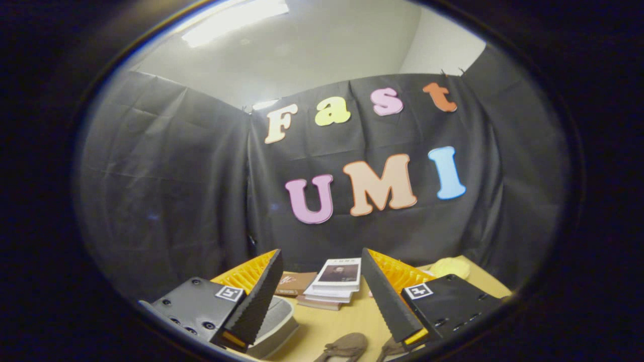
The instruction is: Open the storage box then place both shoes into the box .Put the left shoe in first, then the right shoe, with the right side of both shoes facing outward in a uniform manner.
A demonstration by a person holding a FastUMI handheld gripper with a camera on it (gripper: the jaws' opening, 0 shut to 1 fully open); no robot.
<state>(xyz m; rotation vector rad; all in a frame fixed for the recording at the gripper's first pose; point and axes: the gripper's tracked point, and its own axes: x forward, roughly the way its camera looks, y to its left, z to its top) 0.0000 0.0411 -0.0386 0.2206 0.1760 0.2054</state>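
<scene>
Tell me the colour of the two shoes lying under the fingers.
Brownish tan, both shoes, seen in the gripper view below the open gripper.

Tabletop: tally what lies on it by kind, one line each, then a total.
Shoes: 2, one between the fingers, one under the right finger
Books and booklets in the stack: count unclear, treated as 1 stack
Yellow thing: 1
Grey and white storage box: 1
Total: 5
The gripper is open, holding nothing.
</scene>
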